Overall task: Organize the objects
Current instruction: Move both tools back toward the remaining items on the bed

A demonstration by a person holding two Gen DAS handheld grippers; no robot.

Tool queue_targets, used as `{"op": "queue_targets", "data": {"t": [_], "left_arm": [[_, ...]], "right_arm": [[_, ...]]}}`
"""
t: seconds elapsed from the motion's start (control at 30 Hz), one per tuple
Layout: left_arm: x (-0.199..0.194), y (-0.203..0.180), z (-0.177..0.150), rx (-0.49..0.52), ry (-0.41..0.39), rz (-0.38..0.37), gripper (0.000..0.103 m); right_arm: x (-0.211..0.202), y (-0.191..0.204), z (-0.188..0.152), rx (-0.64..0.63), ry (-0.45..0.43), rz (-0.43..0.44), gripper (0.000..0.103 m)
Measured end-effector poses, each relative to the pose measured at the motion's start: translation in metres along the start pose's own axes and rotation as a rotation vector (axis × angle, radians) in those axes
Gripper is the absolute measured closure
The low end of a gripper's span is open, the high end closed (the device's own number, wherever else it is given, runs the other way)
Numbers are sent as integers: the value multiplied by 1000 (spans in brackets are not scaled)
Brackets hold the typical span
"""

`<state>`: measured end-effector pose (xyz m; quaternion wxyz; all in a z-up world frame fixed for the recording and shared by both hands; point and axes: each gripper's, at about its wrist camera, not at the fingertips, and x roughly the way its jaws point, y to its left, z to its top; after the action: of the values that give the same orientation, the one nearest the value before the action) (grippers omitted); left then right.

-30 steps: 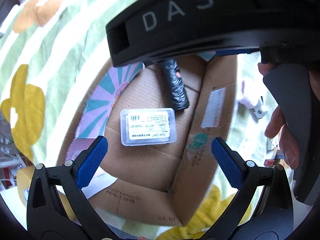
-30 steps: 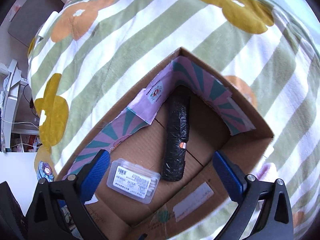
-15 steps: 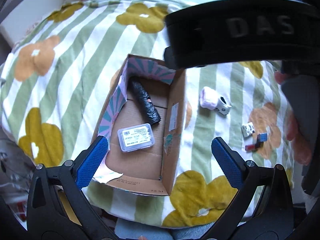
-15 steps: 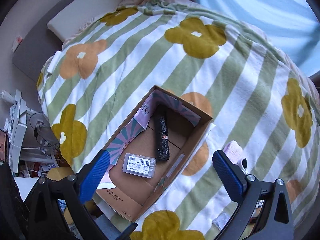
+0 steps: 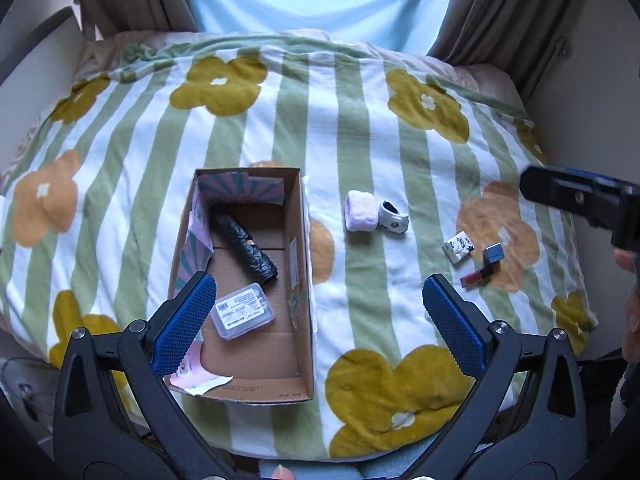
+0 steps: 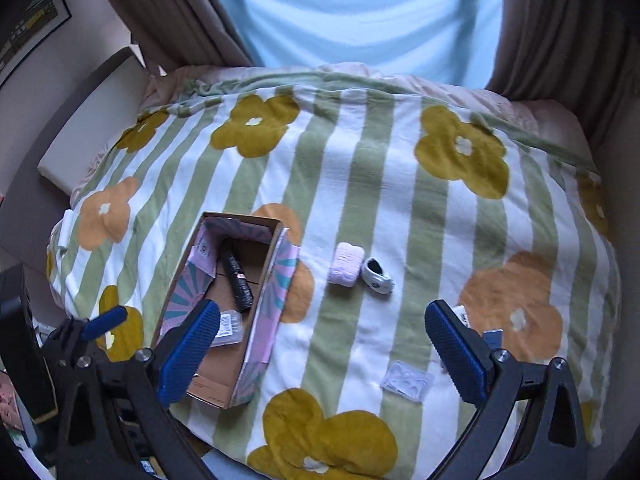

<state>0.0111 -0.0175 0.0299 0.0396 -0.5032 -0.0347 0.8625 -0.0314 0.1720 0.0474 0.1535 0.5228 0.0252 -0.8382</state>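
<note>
An open cardboard box (image 5: 302, 248) (image 6: 276, 280) lies on the flowered bedspread, left of centre. Inside it are a black rolled bundle (image 5: 244, 240) (image 6: 239, 276) and a clear plastic case with a white label (image 5: 243, 311) (image 6: 228, 327). On the spread to the right lie a pink folded cloth (image 5: 361, 211) (image 6: 345, 264), a small white and black shoe-shaped item (image 5: 393, 217) (image 6: 377, 275), a patterned small packet (image 5: 458, 246), a lipstick with a grey cube (image 5: 483, 267) and a clear blister tray (image 6: 407, 381). My left gripper (image 5: 318, 322) and right gripper (image 6: 322, 350) hang high above the bed, both open and empty.
The bedspread (image 5: 360, 128) covers the whole bed, with curtains (image 6: 168, 12) and a bright window behind. The right gripper's body (image 5: 580, 196) and a hand (image 5: 628, 280) show at the right edge of the left wrist view. A shelf with clutter (image 6: 24, 360) stands at the bed's left.
Both grippers have pulled back and up from just over the box, so the whole bed is now in view. The box contents have not moved.
</note>
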Motion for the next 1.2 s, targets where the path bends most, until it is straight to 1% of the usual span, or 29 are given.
{"op": "queue_targets", "data": {"t": [0.07,0.2,0.33,0.53,0.73,0.9,1.0,1.07,1.2], "left_arm": [[-1,-7,4,17,-20,-9,0],[0,-21,7,60,-37,-29,0],[6,-37,9,103,-42,-46,0],[17,-57,18,161,-29,-55,0],[37,-70,24,216,19,-46,0],[66,-80,29,280,64,-28,0],[96,-87,29,323,109,-16,0],[119,-92,27,334,135,-25,0],[161,-105,21,357,164,-22,0]], "right_arm": [[-7,-19,-17,42,-16,-32,1],[-14,-52,-50,131,-27,-55,1],[-22,-71,-75,180,-42,-96,1],[-27,-90,-87,252,-52,-101,1],[-21,-96,-89,278,-44,-103,1],[0,-99,-96,313,-4,-98,1],[21,-101,-104,334,30,-90,1],[38,-102,-109,331,55,-102,1],[70,-106,-123,345,94,-107,1]]}}
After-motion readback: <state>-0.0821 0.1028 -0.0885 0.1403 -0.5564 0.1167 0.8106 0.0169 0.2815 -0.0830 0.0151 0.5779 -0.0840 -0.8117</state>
